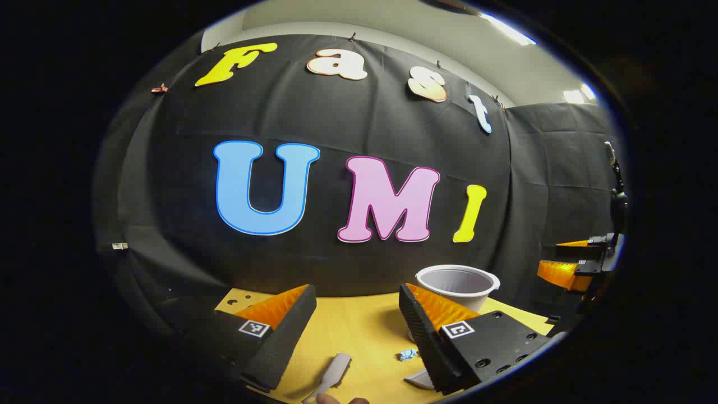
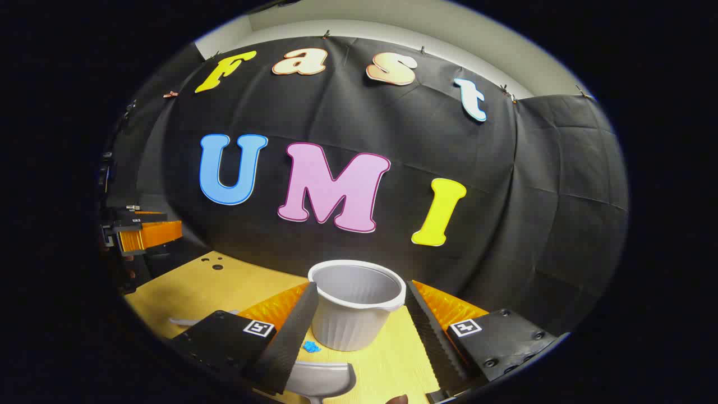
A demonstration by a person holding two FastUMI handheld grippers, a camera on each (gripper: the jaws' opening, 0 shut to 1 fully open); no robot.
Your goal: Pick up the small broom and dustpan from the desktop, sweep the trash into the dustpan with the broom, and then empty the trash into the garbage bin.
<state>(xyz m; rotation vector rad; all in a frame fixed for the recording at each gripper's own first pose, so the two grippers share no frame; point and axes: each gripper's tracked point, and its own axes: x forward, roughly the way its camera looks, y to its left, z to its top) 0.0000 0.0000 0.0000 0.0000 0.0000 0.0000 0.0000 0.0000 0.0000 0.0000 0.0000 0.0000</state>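
Note:
My left gripper (image 1: 356,292) stands open above the yellow desktop (image 1: 359,331), holding nothing. Below its fingers the small pale broom (image 1: 335,371) lies flat. A blue scrap of trash (image 1: 408,354) lies to the right of the broom, by the inner side of the right finger. A corner of the grey dustpan (image 1: 418,380) shows under that finger. My right gripper (image 2: 362,286) is open too and faces the white bin (image 2: 356,314). The dustpan (image 2: 322,379) and the blue scrap (image 2: 311,347) lie in front of the bin. The broom (image 2: 185,321) is partly hidden behind the left finger.
The white bin (image 1: 457,283) stands upright at the back right of the desktop, near the black cloth wall. Each view catches the other gripper off to its side: the right gripper (image 1: 572,264) and the left gripper (image 2: 143,235). Small holes (image 2: 216,264) mark the desktop's far left corner.

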